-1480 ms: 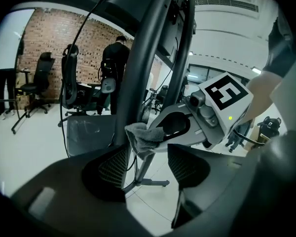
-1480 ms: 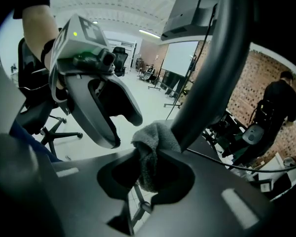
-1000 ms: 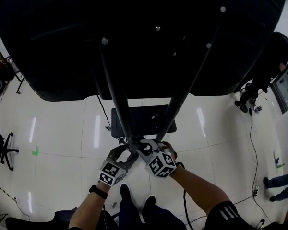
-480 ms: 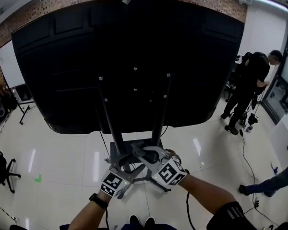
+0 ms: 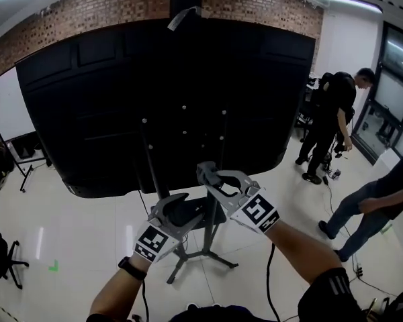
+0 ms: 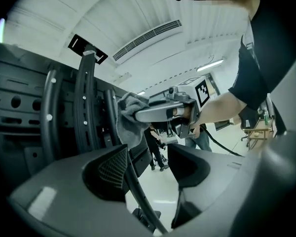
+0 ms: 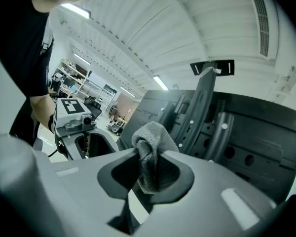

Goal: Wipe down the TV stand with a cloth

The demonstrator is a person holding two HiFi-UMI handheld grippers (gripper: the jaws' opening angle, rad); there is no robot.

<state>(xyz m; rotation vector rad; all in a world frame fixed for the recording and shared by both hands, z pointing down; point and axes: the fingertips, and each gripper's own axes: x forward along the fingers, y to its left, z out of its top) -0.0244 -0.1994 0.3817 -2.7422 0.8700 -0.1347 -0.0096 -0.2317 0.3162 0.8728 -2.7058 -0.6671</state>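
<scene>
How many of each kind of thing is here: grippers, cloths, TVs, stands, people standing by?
grippers: 2, left gripper and right gripper
cloth: 1, in the right gripper
TV: 1
TV stand: 1
people: 2, bystander in black and bystander in jeans
Total: 7

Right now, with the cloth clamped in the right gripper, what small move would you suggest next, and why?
Probably ease the right gripper forward until the cloth presses on the stand's upright bar: the cloth is clamped in its jaws and bunched just by that bar, while the left gripper is open.
</scene>
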